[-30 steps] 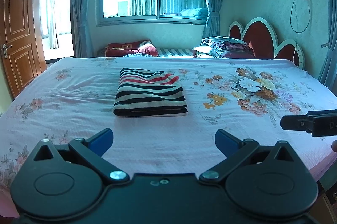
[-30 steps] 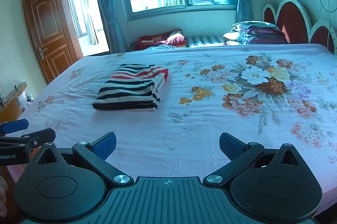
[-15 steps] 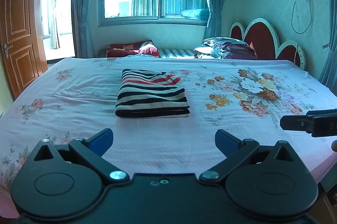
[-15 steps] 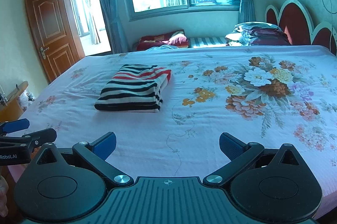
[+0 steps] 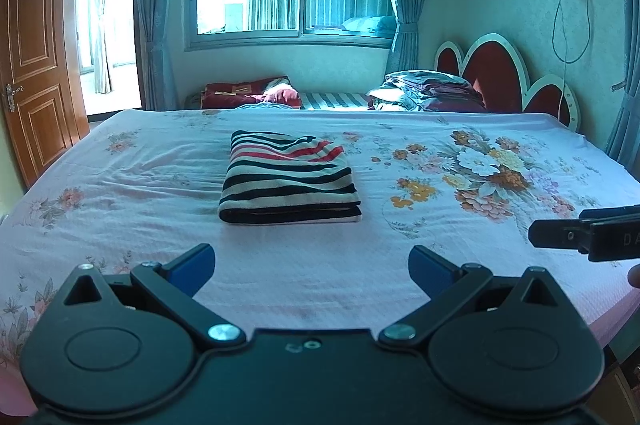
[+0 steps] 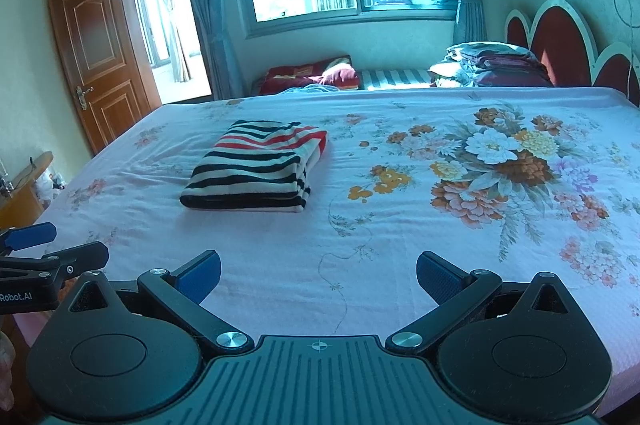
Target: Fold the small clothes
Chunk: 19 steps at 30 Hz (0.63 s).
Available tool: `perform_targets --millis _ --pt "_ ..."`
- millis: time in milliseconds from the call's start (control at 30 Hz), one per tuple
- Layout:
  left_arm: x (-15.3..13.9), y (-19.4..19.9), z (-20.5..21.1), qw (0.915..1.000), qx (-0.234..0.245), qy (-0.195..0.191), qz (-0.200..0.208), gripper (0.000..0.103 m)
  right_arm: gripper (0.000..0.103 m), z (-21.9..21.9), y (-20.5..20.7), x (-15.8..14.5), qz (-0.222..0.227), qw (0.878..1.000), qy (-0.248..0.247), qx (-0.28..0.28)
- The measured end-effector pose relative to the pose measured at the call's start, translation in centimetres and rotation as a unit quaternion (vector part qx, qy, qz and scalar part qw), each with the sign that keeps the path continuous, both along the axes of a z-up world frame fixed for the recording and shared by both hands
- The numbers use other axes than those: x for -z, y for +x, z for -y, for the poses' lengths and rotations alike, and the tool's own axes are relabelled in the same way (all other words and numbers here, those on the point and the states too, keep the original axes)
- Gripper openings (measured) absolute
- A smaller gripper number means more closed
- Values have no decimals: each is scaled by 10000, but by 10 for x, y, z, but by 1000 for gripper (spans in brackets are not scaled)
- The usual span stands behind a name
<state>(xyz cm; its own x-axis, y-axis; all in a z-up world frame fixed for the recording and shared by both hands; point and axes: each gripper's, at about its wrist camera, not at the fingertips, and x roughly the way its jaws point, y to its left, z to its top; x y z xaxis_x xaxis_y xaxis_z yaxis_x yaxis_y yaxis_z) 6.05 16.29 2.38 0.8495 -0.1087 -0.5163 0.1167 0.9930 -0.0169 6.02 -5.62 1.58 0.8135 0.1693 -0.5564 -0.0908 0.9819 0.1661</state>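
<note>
Seemingly the folding is done: from the left wrist, the striped garment (image 5: 290, 181) lies as a neat layered rectangle around the middle of the bed (image 5: 120, 225), well in from the near edge, with no loose clothes visible. The left gripper (image 5: 311, 263) is spread wide and empty over that near edge, the garment well ahead of its fingers. From the right wrist, the same garment (image 6: 256, 171) sits ahead and left; the right gripper (image 6: 318, 275) is likewise wide apart, holding nothing.
</note>
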Motion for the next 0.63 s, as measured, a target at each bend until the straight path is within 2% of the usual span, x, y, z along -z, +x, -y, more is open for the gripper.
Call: perform_targets --millis 633 --pt "-4 5 -12 10000 21 -80 1 103 103 -6 6 0 25 9999 -38 -109"
